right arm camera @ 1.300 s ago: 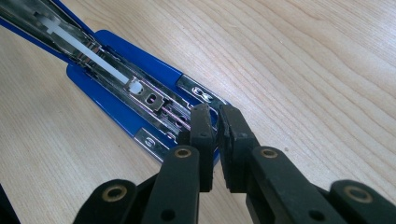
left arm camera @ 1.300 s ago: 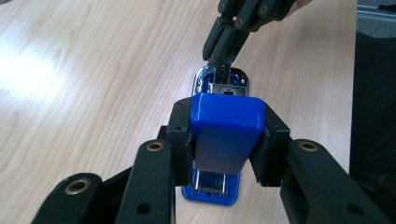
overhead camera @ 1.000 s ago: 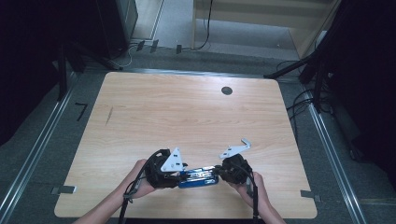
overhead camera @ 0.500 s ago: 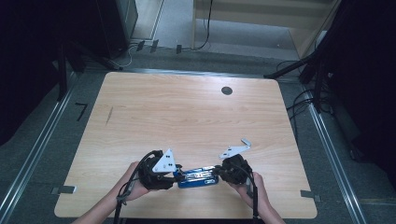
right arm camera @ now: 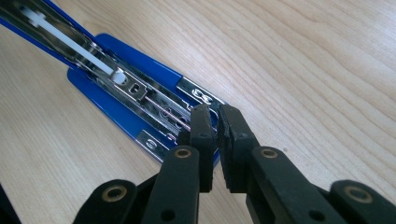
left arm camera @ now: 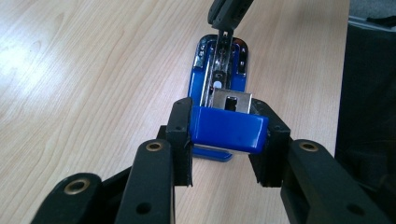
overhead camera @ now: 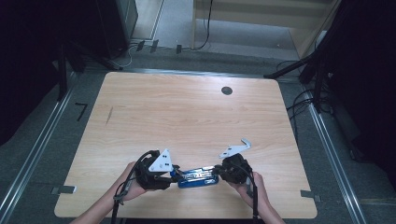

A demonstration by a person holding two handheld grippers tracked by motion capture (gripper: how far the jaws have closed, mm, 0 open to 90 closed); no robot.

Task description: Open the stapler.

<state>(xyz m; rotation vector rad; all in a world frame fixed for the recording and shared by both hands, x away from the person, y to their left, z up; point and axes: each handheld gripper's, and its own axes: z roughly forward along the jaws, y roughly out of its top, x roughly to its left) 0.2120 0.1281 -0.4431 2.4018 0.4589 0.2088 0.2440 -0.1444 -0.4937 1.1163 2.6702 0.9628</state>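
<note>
Already the blue stapler lies opened at the table's near edge, left gripper clamping its rear end, right gripper pressed together over the exposed magazine, reloading seemingly unfinished.

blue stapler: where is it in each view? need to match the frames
High view: blue stapler at the table's near edge, between the two grippers.
Left gripper view: centre, its blue rear end clamped in the jaws.
Right gripper view: upper left to centre.
Shared landmark: its open metal staple channel.
</note>
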